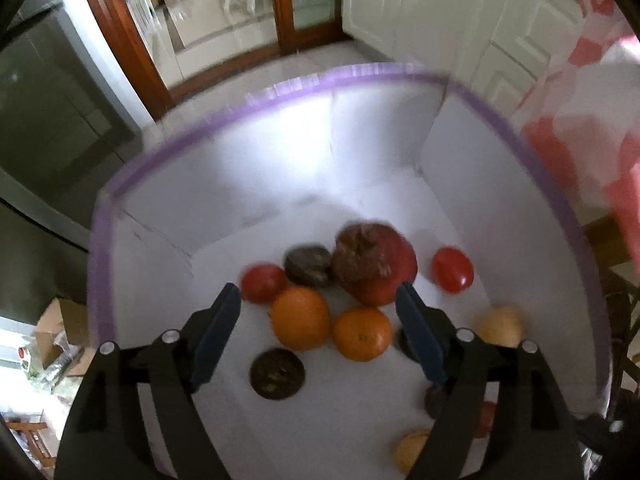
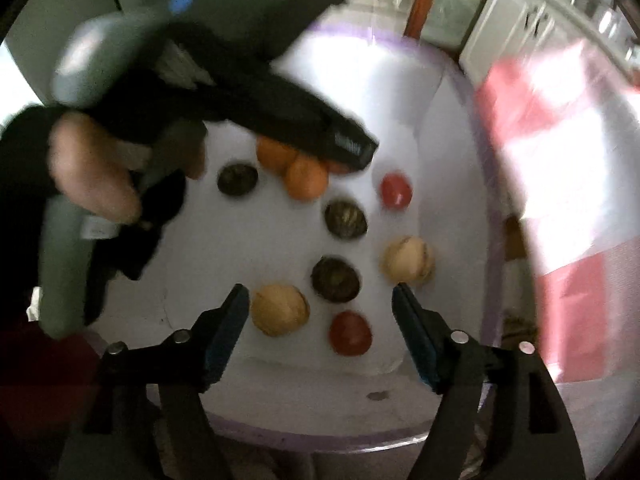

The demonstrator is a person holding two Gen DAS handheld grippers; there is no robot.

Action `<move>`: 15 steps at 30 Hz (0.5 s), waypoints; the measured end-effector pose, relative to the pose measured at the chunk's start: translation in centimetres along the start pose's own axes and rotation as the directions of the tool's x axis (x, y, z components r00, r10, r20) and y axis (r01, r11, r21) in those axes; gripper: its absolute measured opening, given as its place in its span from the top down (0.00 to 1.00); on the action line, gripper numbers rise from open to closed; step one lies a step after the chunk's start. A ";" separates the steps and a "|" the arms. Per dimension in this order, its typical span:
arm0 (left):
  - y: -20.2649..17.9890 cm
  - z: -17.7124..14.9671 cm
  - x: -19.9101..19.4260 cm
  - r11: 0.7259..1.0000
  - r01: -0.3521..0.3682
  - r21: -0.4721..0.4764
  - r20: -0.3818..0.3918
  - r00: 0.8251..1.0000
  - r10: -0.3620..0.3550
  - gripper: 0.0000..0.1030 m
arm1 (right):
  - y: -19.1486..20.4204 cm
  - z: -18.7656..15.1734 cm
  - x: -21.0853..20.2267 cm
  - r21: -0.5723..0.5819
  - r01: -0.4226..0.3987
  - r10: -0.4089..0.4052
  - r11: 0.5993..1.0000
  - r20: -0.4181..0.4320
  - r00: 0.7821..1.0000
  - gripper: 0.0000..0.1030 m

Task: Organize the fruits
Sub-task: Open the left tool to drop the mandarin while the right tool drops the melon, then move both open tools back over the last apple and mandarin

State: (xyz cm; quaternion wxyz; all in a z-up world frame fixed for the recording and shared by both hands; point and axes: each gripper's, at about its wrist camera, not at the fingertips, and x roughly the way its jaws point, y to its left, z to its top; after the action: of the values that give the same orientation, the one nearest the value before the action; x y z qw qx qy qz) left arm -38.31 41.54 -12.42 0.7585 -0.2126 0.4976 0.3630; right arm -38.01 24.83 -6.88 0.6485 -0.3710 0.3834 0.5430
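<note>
A white box with a purple rim holds the fruit. In the left wrist view my left gripper is open above two oranges, with a pomegranate, a red tomato and dark round fruits around them. Its pads touch nothing. In the right wrist view my right gripper is open over a dark fruit, a tan fruit and a red one, gripping none. A hand holds the left gripper body over the oranges.
A red and white checked cloth lies right of the box. White cabinets and a wood-framed glass door stand behind. A cardboard carton sits low on the left.
</note>
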 end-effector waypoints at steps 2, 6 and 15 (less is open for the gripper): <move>0.0 0.7 -1.4 1.000 -0.004 -0.006 0.055 0.998 0.005 0.18 | 0.1 0.2 -2.3 0.001 -0.003 0.003 1.000 0.075 0.997 0.21; -0.8 1.7 -4.6 1.000 -0.011 -0.008 0.180 0.984 0.013 0.11 | -1.0 0.0 -6.3 0.031 -0.004 -0.002 1.000 0.200 0.980 0.19; -6.8 3.2 -15.2 0.991 0.091 0.102 0.460 0.879 -0.128 0.02 | -6.9 -3.7 -19.4 0.253 0.013 -0.166 0.967 0.591 0.789 0.16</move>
State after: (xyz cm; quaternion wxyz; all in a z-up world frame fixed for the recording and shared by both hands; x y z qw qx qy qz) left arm -34.91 34.19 2.46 0.8826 -0.1177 0.3022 0.3405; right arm -33.76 12.36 9.46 0.8016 -0.1151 0.1982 0.5522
